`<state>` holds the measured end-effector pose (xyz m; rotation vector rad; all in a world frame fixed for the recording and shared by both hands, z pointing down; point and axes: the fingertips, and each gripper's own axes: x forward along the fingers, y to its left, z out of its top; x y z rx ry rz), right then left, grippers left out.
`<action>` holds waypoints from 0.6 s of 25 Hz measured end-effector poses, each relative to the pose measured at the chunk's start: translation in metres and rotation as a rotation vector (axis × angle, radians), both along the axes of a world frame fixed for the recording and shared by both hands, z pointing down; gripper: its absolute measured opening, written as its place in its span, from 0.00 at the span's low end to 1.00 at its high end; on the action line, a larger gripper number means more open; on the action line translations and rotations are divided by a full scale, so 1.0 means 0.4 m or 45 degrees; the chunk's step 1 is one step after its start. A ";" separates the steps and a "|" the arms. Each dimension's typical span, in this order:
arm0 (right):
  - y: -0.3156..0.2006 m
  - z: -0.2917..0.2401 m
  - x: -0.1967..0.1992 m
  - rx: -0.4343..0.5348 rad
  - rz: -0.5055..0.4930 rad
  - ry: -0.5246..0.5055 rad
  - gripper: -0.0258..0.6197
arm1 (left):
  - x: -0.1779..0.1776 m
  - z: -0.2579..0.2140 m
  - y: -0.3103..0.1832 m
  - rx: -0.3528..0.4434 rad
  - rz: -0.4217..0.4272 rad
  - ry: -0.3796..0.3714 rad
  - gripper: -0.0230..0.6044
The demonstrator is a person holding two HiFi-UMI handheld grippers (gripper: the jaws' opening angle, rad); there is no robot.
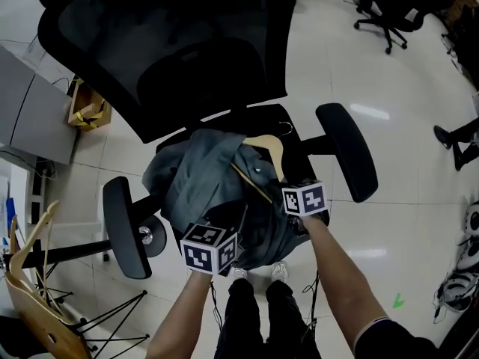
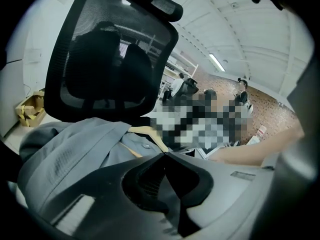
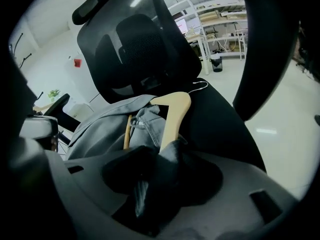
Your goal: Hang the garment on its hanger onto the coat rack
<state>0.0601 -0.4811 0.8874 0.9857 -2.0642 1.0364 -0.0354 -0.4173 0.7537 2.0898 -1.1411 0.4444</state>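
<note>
A grey-blue garment (image 1: 198,182) on a wooden hanger (image 1: 267,149) lies crumpled on the seat of a black office chair (image 1: 187,58). The hanger's metal hook (image 3: 200,86) points toward the chair back. My left gripper (image 1: 224,224) is at the garment's near edge; in the left gripper view its tips (image 2: 164,155) meet with nothing between them, just above the cloth (image 2: 75,149). My right gripper (image 1: 280,200) is low over the hanger's near arm (image 3: 174,116). Its jaws (image 3: 150,184) stand wide, with a dark fold of the garment (image 3: 100,129) lying between them.
The chair's armrests (image 1: 346,149) (image 1: 126,226) flank the seat, and its tall mesh back (image 2: 110,59) rises behind the garment. A wooden chair (image 1: 37,305) stands at the lower left, a cardboard box (image 1: 88,107) at the left, another office chair (image 1: 385,13) far right. My shoes (image 1: 258,271) are below.
</note>
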 end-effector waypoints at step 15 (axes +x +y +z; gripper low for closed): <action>-0.021 -0.135 0.008 0.237 -0.040 -0.011 0.17 | -0.005 -0.040 0.012 0.016 0.003 -0.003 0.04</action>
